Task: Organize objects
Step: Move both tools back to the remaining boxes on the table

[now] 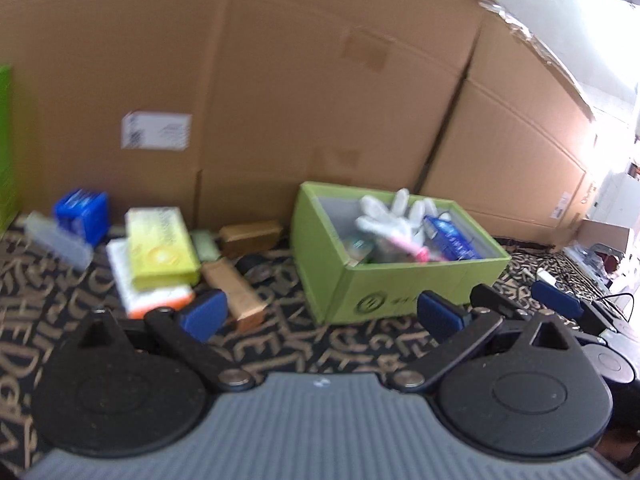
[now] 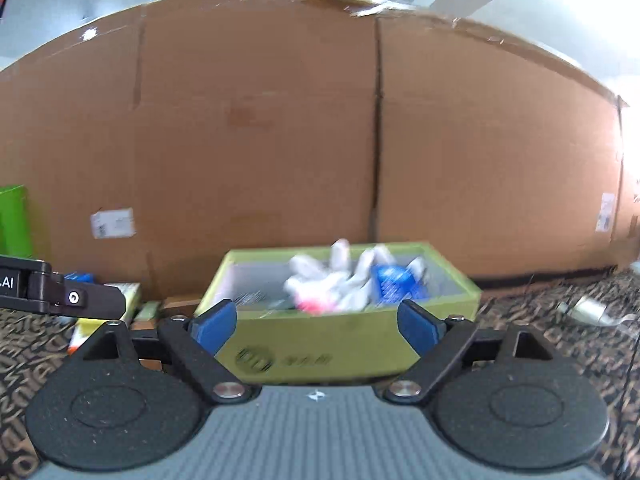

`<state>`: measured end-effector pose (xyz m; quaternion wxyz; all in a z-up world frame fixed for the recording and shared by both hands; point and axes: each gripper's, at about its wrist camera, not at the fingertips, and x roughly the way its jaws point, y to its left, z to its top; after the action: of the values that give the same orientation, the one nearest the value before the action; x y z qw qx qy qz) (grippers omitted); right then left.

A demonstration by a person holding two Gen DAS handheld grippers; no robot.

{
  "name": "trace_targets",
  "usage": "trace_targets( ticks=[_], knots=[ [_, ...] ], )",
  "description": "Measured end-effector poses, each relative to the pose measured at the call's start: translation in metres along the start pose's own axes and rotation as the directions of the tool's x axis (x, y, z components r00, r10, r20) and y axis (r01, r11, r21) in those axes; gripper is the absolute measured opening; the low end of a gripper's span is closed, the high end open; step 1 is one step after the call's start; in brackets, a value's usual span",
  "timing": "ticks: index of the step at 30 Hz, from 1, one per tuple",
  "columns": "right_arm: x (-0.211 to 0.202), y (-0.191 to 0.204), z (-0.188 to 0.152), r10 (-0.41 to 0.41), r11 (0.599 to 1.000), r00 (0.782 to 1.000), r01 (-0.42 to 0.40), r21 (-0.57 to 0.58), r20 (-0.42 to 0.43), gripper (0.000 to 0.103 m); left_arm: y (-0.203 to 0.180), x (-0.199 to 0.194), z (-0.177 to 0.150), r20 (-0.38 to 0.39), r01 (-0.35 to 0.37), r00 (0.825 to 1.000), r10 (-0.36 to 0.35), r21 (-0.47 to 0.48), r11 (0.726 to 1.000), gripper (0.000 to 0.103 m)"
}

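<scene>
An open light-green box point(image 1: 404, 292) stands on the patterned cloth, holding a white glove point(image 1: 390, 216) and a blue packet point(image 1: 452, 240). To its left lie loose items: a yellow-green carton point(image 1: 160, 244) on a white and orange box point(image 1: 148, 294), a blue box point(image 1: 82, 212), a clear plastic case point(image 1: 56, 240) and two small brown boxes point(image 1: 236, 290). My left gripper point(image 1: 320, 314) is open and empty, just before the green box's near left corner. My right gripper point(image 2: 316, 326) is open and empty in front of the green box point(image 2: 320, 348), where the glove point(image 2: 340, 276) shows blurred.
Tall cardboard cartons point(image 1: 320, 100) wall off the back. A bright green object point(image 1: 6, 140) stands at the far left. A silver plug with a cable point(image 2: 588, 308) lies on the cloth to the right. The left gripper's finger point(image 2: 60, 296) shows at the right wrist view's left edge.
</scene>
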<state>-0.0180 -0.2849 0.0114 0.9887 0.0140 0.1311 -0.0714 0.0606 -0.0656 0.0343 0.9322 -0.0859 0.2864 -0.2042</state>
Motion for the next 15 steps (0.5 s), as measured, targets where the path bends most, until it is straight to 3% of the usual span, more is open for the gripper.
trace_targets(
  ticks=[3,8,15],
  knots=[
    [-0.002,0.017,-0.017,0.05,0.998,0.998,-0.049,0.029,-0.045,0.091,0.031,-0.014,-0.018,-0.024,-0.053,0.998,0.051,-0.068,0.996,0.103],
    [0.008,0.047,-0.042,0.133,0.99,0.981,-0.126,0.056,-0.139,0.091,0.073,-0.017,-0.036,-0.052,-0.172,0.985,0.167,-0.099,0.98,0.103],
    [0.031,0.087,-0.047,0.199,0.979,0.96,-0.202,0.009,-0.195,0.091,0.116,-0.026,-0.041,-0.039,-0.226,0.974,0.223,-0.189,0.955,0.103]
  ],
)
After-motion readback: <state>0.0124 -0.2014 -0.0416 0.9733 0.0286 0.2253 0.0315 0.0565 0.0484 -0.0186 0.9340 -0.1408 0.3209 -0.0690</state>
